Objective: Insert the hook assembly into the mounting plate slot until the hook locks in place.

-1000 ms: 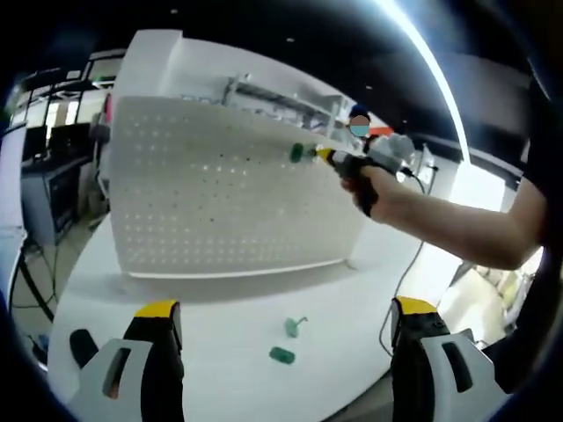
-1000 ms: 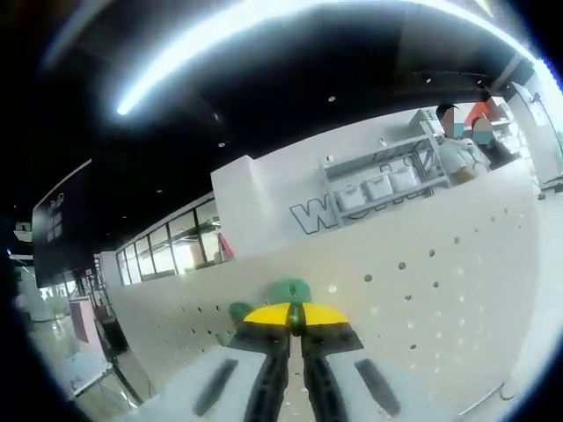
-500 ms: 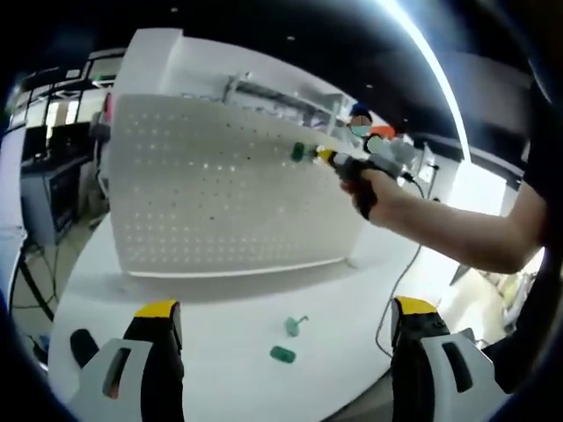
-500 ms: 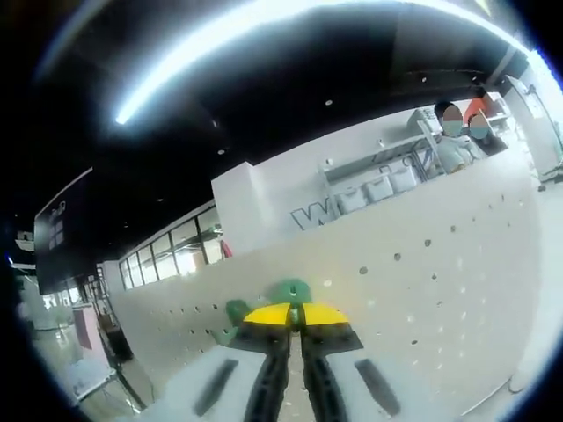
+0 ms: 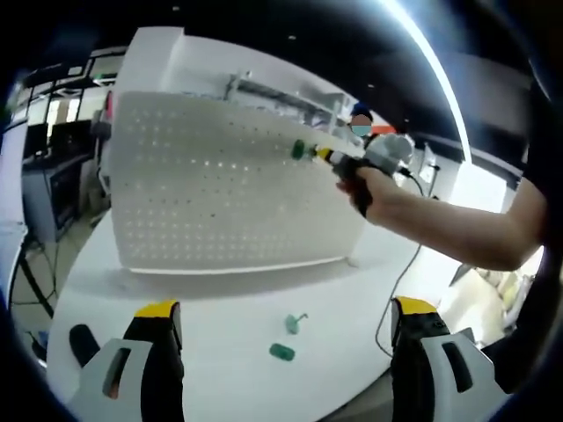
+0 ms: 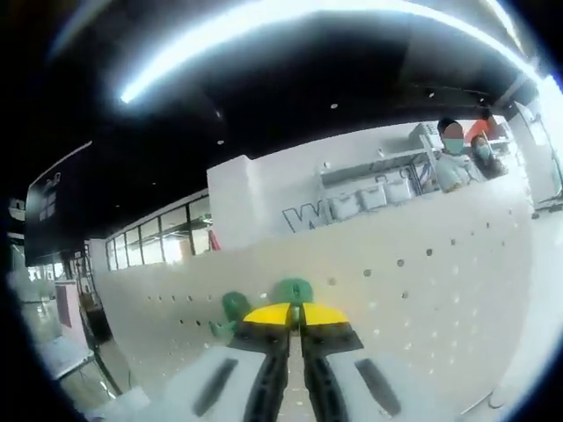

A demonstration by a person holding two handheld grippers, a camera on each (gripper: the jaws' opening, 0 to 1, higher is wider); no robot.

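Note:
A white perforated mounting plate point(image 5: 220, 189) stands upright on the white table point(image 5: 220, 321). Near the plate's top edge a person's hand holds my right gripper point(image 5: 327, 156), shut on a green hook point(image 5: 299, 151) that touches the plate. In the right gripper view the yellow-tipped jaws of my right gripper point(image 6: 295, 315) are closed, with the green hook point(image 6: 293, 289) poking out against the plate point(image 6: 422, 290). A second green piece point(image 6: 234, 305) sits just left of it; I cannot tell if it is joined. My left gripper point(image 5: 286, 309) hangs open and empty above the table.
Two loose green hooks point(image 5: 295, 323) point(image 5: 281, 352) lie on the table in front of the plate. A black cable point(image 5: 398, 286) trails off the table's right side. Shelving and people stand behind the plate. A desk with screens is at far left point(image 5: 48, 167).
The right gripper view has rolled and shifted a little along the plate, and the left green piece now sits further from the jaws. The left gripper has hardly moved.

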